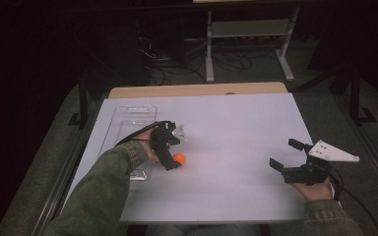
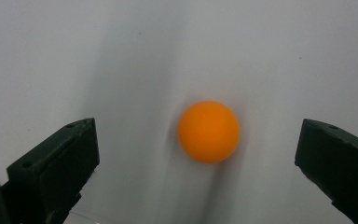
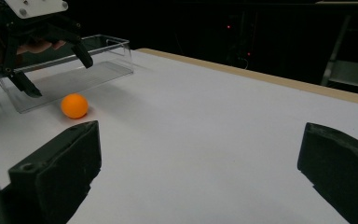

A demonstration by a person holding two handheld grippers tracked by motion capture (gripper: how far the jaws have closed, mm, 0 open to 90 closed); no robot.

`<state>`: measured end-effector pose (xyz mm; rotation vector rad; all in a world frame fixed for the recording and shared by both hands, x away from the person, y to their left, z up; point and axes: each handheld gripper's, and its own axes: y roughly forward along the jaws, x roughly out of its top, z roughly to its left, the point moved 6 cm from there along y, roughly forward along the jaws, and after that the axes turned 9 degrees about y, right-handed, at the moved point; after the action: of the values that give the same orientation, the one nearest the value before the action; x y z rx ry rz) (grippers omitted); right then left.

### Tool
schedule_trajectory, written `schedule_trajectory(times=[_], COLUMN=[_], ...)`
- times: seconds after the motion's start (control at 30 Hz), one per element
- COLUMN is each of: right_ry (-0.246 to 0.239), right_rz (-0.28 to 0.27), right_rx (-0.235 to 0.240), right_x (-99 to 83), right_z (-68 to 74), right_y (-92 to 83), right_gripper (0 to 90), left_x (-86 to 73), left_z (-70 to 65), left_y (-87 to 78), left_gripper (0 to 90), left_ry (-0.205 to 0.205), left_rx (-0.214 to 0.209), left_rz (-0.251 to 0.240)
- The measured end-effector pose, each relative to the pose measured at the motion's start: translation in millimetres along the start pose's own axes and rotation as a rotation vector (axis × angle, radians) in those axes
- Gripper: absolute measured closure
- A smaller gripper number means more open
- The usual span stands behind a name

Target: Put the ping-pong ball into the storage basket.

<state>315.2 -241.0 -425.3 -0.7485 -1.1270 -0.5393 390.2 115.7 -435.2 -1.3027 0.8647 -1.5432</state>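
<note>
An orange ball (image 1: 179,158) rests on the white table top (image 1: 236,128), just right of a clear plastic tray (image 1: 128,128). My left gripper (image 1: 174,149) hangs over the ball and points down at it, open. In the left gripper view the ball (image 2: 209,131) lies between the two spread jaws of that gripper (image 2: 198,127), nearer the right one, touching neither. My right gripper (image 1: 283,153) is held open at the table's right side with nothing in it. Its own view has the ball (image 3: 74,106) far off at the left, below the left gripper (image 3: 58,74).
The clear tray (image 3: 98,70) looks empty and lies along the table's left edge. A wooden strip (image 1: 197,90) borders the far edge. Beyond it are a metal stand (image 1: 248,29) and cables on a dark floor.
</note>
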Motion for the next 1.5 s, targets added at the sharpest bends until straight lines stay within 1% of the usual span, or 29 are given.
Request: schedule_trajectory(times=[0.2,0.37,0.6,0.7,0.87,1.07,1.17,1.27,1.33,1.4,1.47,1.5], right_ry=[-0.002,-0.004,-0.002,-0.001,0.0,0.002,0.002,0.003,0.003,0.003,0.003,0.003], right_rz=[0.001,0.001,0.004,0.004,0.004,0.006,0.006,0.006,0.006,0.006,0.006,0.006], right_rx=[0.001,0.003,0.005,0.006,0.007,0.009,0.01,0.01,0.01,0.01,0.01,0.011], right_x=[-0.1,-0.2,-0.4,-0.6,-0.7,-0.9,-0.9,-1.0,-1.0,-1.0,-1.0,-1.0], right_z=[0.0,0.1,0.4,0.4,0.4,0.5,0.6,0.5,0.5,0.3,0.3,0.3], right_y=[-0.1,-0.2,-0.1,-0.1,-0.1,-0.1,0.0,-0.1,-0.1,-0.1,-0.1,-0.1], right_gripper=[0.0,0.0,0.0,0.0,0.0,0.0,0.0,0.0,0.0,0.0,0.0,0.0], left_x=[2.0,2.4,2.7,2.0,1.6,0.4,0.0,-1.1,-1.5,-1.6,-2.1,-2.3], left_z=[-1.3,-2.2,-3.5,-4.6,-5.0,-3.5,-3.3,-2.5,-2.0,-1.7,-1.7,-2.3], left_y=[5.4,9.8,14.1,16.9,19.5,20.1,20.4,21.4,21.2,21.3,21.7,21.8], left_gripper=[0.0,0.0,0.0,0.0,0.0,0.0,0.2,0.3,5.7,6.0,6.7,9.0], left_ry=[0.005,0.015,0.015,0.018,0.015,0.019,0.015,0.021,0.029,0.022,0.027,0.03], left_rx=[-0.015,-0.027,-0.037,-0.051,-0.06,-0.051,-0.049,-0.04,-0.034,-0.035,-0.035,-0.051], left_rz=[-0.001,0.009,0.017,0.029,0.041,0.048,0.049,0.06,0.061,0.062,0.068,0.067])
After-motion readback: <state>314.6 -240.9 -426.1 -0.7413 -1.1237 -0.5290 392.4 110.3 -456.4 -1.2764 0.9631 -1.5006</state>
